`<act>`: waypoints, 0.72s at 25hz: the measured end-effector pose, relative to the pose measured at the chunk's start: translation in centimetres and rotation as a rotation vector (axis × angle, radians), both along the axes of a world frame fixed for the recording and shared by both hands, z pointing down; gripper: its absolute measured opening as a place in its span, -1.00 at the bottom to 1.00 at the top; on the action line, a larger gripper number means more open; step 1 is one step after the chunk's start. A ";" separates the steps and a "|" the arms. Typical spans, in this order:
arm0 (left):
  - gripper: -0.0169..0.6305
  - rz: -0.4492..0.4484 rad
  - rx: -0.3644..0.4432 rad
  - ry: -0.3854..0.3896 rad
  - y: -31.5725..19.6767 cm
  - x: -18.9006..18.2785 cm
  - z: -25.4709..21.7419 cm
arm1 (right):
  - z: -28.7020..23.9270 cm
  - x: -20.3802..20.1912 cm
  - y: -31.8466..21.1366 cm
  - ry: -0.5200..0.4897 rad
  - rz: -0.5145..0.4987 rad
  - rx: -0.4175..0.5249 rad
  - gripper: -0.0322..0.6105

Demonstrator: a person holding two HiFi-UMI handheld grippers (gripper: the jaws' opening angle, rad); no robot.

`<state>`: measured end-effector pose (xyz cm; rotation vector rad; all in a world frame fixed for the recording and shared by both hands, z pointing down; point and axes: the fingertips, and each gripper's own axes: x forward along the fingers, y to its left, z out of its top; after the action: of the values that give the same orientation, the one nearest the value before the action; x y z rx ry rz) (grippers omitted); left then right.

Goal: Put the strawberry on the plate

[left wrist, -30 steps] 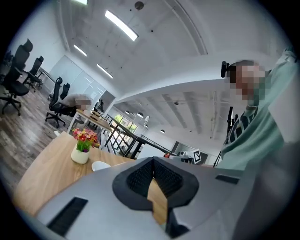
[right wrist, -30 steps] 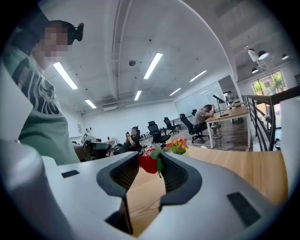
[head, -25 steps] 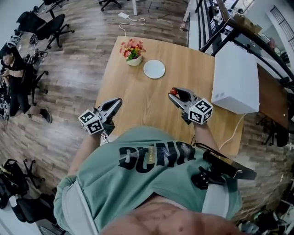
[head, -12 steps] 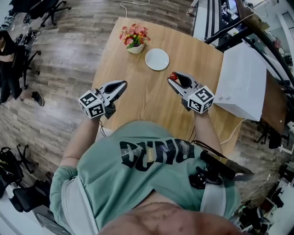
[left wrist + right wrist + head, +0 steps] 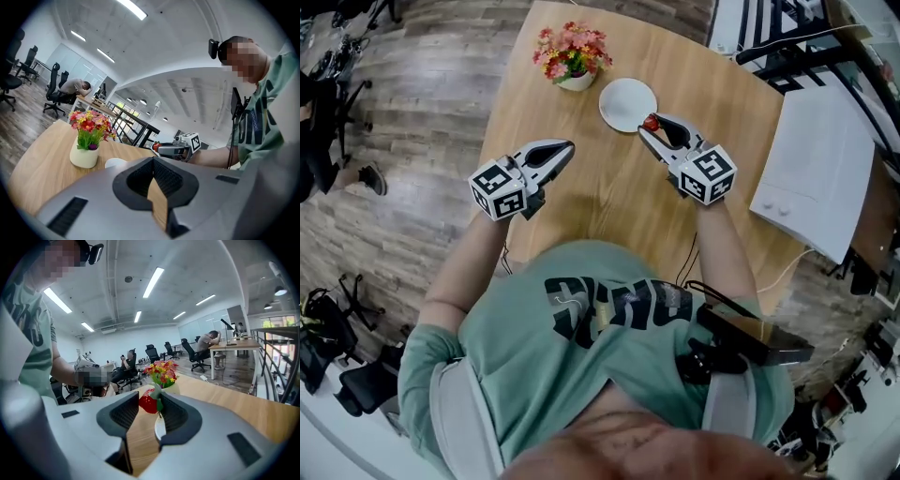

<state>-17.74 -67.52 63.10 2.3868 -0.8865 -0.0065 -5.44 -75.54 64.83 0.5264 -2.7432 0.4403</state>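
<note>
Closest to me, the bare table point(image 5: 600, 202) lies wide open between my two tools. My left gripper point(image 5: 566, 149) hangs by the table's left edge, at the middle left of the frame. Its tips are pressed together with nothing in them, and it points up and right. My right gripper point(image 5: 651, 128) reaches from the middle right toward the upper middle, pinching the strawberry point(image 5: 652, 122). The strawberry is right at the near rim of the plate point(image 5: 623, 98). Past the plate, to its left, stands the flower pot point(image 5: 571, 58). A white box point(image 5: 816, 159) crowds the table's right side.
</note>
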 end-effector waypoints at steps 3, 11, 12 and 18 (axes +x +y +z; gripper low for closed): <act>-0.93 0.013 -0.017 -0.012 -1.5 0.2 1.9 | 2.0 -0.9 -1.6 0.033 -0.011 -0.005 -0.44; -0.93 0.014 -0.039 -0.014 -5.1 1.2 5.4 | 6.6 -2.4 -4.7 0.118 -0.043 -0.014 -0.44; -0.93 0.012 -0.046 -0.010 -5.4 1.3 5.8 | 7.1 -2.5 -4.8 0.129 -0.046 -0.016 -0.44; -0.93 0.025 -0.067 -0.014 -6.7 1.6 7.5 | 10.0 -2.9 -6.1 0.183 -0.042 -0.029 -0.44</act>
<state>-16.15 -74.24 70.57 2.3381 -0.8505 0.0486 -8.36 -81.67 74.79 0.4761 -2.5637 0.4003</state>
